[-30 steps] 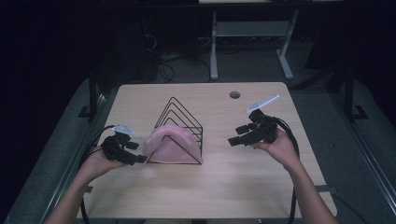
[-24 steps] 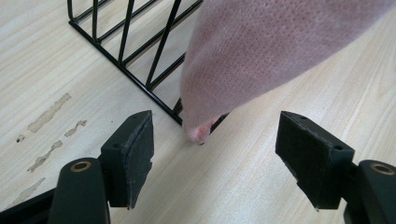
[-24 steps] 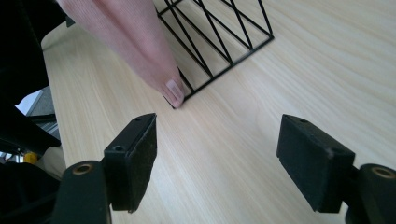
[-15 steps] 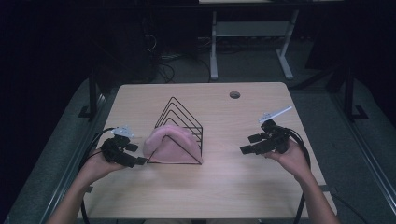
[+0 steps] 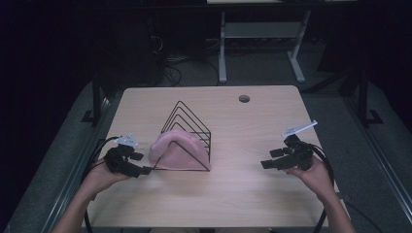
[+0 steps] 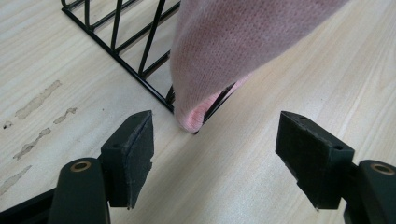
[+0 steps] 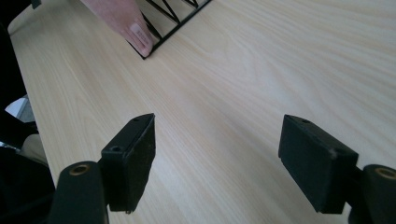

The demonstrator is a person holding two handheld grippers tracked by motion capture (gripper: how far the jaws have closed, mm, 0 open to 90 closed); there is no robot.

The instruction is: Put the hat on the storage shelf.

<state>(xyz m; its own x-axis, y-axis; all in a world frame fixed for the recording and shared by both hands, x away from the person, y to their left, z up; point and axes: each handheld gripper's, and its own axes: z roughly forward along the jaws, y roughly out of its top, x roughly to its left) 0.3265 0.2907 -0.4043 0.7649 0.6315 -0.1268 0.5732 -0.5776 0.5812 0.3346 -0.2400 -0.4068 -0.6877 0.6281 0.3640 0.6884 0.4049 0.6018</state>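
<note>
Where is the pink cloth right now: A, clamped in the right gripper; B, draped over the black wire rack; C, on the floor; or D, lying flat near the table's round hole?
B: the pink cloth hangs over the wire rack, with both grippers open and apart from it.

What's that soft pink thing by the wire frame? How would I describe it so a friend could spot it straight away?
Start at the pale wooden table and find the black wire rack of nested triangles near its middle. The pink knitted cloth is draped in the rack's near end, bulging out toward the left gripper. It is the one soft, coloured thing there; everything around it is black metal or bare wood.
</note>
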